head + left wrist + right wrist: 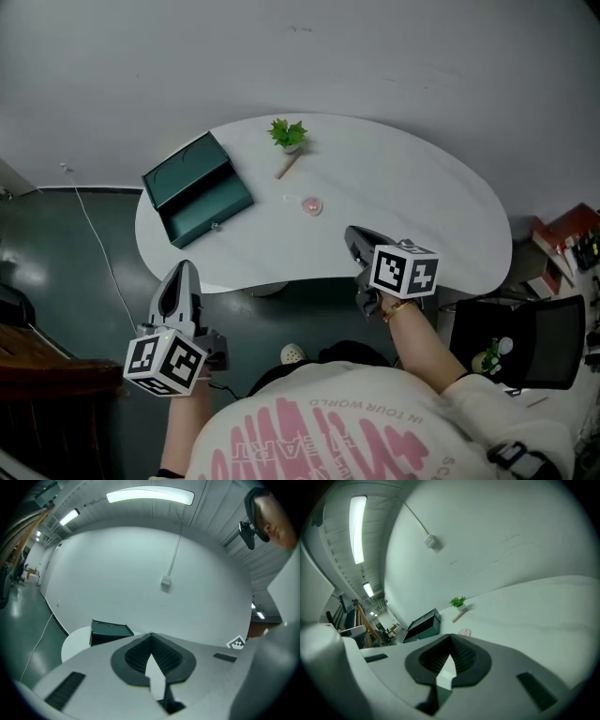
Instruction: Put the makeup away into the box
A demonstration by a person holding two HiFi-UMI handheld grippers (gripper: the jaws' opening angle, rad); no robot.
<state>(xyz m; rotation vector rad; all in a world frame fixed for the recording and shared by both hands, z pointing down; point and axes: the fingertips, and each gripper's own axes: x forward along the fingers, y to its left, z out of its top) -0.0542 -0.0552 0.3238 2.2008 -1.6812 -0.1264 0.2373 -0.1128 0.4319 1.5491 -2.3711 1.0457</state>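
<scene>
"Looking at the left side first, what do you see?"

"The left gripper [185,272]. It is squeezed shut with nothing in it. It hangs over the dark floor [75,281], just off the near edge of the white tabletop [422,206]."

"And the box?"

"The box [208,214] sits on the left end of the tabletop. It is dark blue-green, and its lid stands open at the back. In the left gripper view the box [110,631] shows as a dark block a little to the left of the closed tips."

"Where is the makeup?"

"It is out on the tabletop, not in the box. A thin brownish stick [287,166] lies slanted, with its far end just beside a little green plant [288,134] in a pale pot. Nearer to us and a bit to the right lies a small round pink thing [311,205]. It is too small for me to tell just what it is. The two lie apart from each other and well apart from the box."

"And on the right?"

"The right gripper [354,236] is shut tight too, and it holds nothing. It is over the near edge of the tabletop and points about toward the pink thing. In the right gripper view the pink thing [464,632] shows just past the closed tips, with the stick [460,616] and the plant [458,602] farther off."
</scene>
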